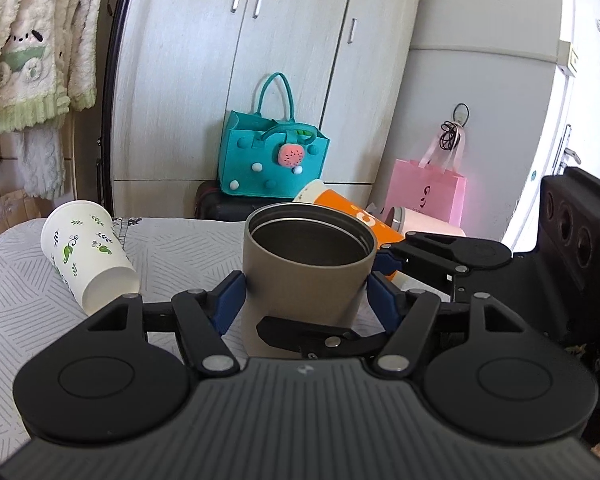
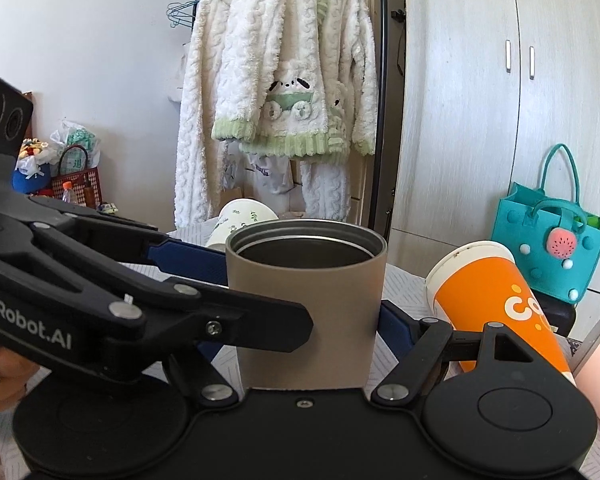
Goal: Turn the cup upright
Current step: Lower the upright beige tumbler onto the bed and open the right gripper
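Tan metal cup (image 1: 306, 264) stands upright, mouth open upward
Left gripper (image 1: 305, 298) and right gripper (image 2: 300, 312) both clamp its wall; white leaf-print cup (image 1: 88, 254) lies near table's left edge

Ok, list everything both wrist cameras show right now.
Tan metal cup: one, upright, table centre, between both grippers.
White leaf-print paper cup: one, lying on its side, left.
Orange paper cup: one, lying, right.
Pink tumbler: one, lying behind the orange one.
Grey patterned tablecloth: one.
Teal felt bag, pink gift bag: behind.
White fleece pyjamas: hanging.
Left gripper, right gripper: shut on the cup.
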`<state>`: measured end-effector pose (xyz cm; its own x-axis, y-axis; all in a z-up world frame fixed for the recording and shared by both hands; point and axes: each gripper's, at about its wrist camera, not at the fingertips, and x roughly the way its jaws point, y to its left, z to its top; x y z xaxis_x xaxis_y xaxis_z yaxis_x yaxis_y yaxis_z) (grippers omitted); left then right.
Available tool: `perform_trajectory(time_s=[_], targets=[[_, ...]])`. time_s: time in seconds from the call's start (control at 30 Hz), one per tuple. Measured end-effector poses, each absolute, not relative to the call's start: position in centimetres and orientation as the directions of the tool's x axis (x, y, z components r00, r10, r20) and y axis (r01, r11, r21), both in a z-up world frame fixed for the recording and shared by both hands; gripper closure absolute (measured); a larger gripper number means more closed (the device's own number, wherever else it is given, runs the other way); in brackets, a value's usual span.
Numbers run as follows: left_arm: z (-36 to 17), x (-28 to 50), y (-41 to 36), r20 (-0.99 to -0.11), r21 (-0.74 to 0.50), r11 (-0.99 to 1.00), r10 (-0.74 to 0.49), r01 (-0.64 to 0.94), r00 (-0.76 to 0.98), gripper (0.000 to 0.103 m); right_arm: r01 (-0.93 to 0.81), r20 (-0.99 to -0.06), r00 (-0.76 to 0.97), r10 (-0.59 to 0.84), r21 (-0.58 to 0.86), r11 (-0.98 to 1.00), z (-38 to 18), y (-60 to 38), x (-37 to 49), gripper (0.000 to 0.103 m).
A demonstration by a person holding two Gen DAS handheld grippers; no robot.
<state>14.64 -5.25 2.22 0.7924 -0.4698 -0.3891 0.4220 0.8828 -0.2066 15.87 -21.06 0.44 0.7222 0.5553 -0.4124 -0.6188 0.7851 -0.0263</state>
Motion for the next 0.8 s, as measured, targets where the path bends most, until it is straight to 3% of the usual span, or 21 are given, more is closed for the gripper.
perform_trajectory(time_s=[0.33,0.43,0.8], targets=[[2.2,12.6,-5.2,-0.365,-0.199,0.896,-0.445,0.398,0.818,0.034,-0.562,-0.432,0.758,0.489,-0.05,0.826,0.9,-21.7,13.9,0.016],[2.5,11.7,-4.7,-0.368,-0.21,0.906,-0.42,0.366,0.829,0.027,-0.54,-0.423,0.772,0.475,-0.042,0.841,0.9,-22.3,12.8,0.016],[3.1,7.4,-4.3,-0.4,-0.176,0.938,-0.346,0.299,0.849,0.026,-0.435,-0.423,0.818,0.39,-0.009,0.9,1.6,-23.5,8.5,0.016]])
